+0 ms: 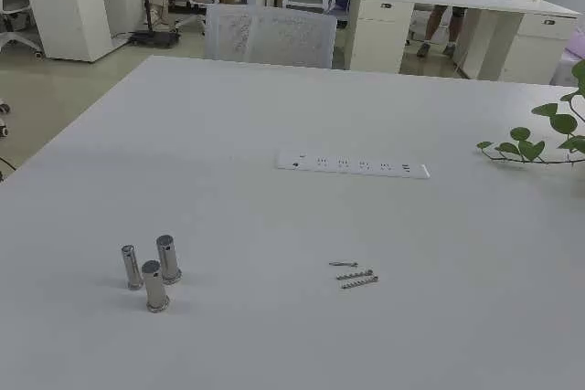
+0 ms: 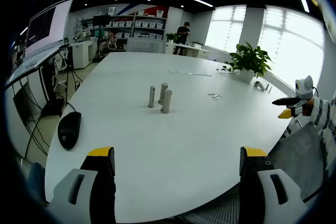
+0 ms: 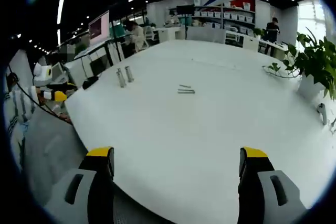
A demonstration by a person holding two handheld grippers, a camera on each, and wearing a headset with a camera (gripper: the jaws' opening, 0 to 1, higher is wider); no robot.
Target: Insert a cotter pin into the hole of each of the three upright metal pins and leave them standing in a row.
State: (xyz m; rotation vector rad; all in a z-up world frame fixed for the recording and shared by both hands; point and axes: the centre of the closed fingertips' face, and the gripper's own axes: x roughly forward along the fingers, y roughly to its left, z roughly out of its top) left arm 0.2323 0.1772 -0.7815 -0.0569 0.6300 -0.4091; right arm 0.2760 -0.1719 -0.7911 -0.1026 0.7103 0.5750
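Pins [image 1: 154,286] of bright steel, three of them, are standing upright in a tight cluster on the white table [image 1: 274,344]. Three thin cotter pins [image 1: 355,276] are lying flat, well apart to their right. I am holding my left gripper [image 2: 177,153] and right gripper [image 3: 177,153] back by the table's edge, jaws spread wide. I am failing to make out any holes.

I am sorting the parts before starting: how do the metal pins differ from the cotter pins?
The metal pins stand upright; the cotter pins lie flat. The metal pins are thick, the cotter pins thin. Both are grey metal, three each, on the table.
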